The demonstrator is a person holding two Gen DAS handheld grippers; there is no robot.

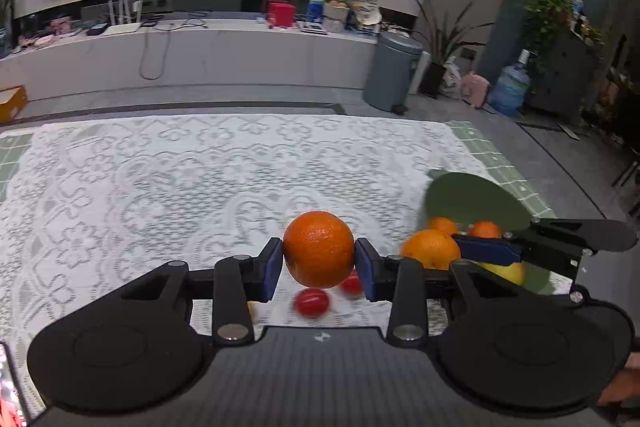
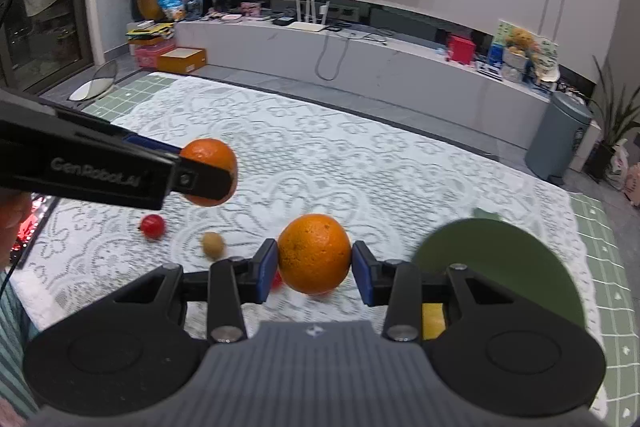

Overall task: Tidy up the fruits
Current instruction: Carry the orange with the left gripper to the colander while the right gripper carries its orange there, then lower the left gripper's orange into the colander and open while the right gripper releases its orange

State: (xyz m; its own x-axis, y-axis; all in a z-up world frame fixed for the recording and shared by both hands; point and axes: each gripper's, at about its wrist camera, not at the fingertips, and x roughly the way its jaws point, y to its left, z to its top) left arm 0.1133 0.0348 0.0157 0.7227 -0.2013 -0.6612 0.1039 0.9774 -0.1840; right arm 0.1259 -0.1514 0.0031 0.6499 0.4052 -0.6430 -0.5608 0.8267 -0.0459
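Observation:
My left gripper (image 1: 319,261) is shut on an orange (image 1: 319,239), lifted above the white lace cloth (image 1: 160,187). My right gripper (image 2: 314,269) is shut on a second orange (image 2: 314,247), also off the table. In the right wrist view the left gripper's orange (image 2: 208,157) hangs at the left. A green plate (image 1: 472,201) at the right holds two small oranges (image 1: 443,225) and a yellow fruit (image 1: 510,271). Small red tomatoes (image 1: 312,302) and a tan fruit (image 2: 213,245) lie on the cloth below.
A phone (image 1: 8,387) lies at the table's near left edge. Beyond the table stand a grey bin (image 1: 394,75), a water jug (image 1: 510,89) and a long white TV counter (image 2: 360,59). A green checked mat (image 2: 600,267) shows under the cloth.

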